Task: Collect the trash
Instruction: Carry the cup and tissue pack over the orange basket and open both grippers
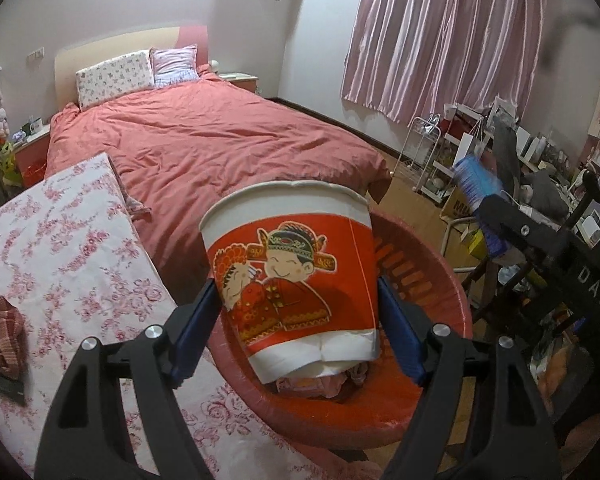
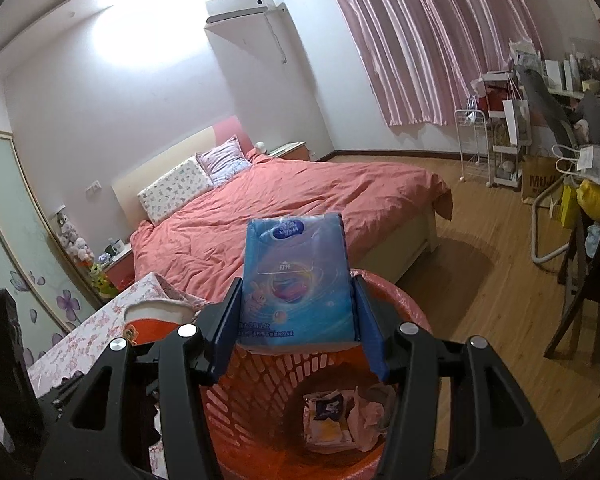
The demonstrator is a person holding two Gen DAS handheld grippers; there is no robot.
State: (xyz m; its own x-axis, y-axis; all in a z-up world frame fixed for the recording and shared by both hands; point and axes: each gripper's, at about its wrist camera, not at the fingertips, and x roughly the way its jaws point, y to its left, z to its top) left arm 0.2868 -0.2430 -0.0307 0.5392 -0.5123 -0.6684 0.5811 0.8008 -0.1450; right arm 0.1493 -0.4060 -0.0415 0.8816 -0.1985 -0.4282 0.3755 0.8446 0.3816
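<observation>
My left gripper (image 1: 298, 320) is shut on a paper cup (image 1: 292, 272), white with a red cartoon print, and holds it upright over the red plastic trash basket (image 1: 436, 320). The cup also shows at the left in the right wrist view (image 2: 156, 318). My right gripper (image 2: 296, 320) is shut on a blue tissue pack (image 2: 296, 276) and holds it above the same basket (image 2: 268, 392). The basket holds crumpled paper and wrappers (image 2: 340, 416) at its bottom. The right gripper with the blue pack (image 1: 476, 184) appears at the right in the left wrist view.
A table with a floral cloth (image 1: 60, 264) stands left of the basket, with a striped cloth (image 1: 0, 332) on it. A bed with a red cover (image 1: 220, 148) lies beyond. Cluttered shelves and a dark chair (image 2: 580, 280) fill the right side over wood floor.
</observation>
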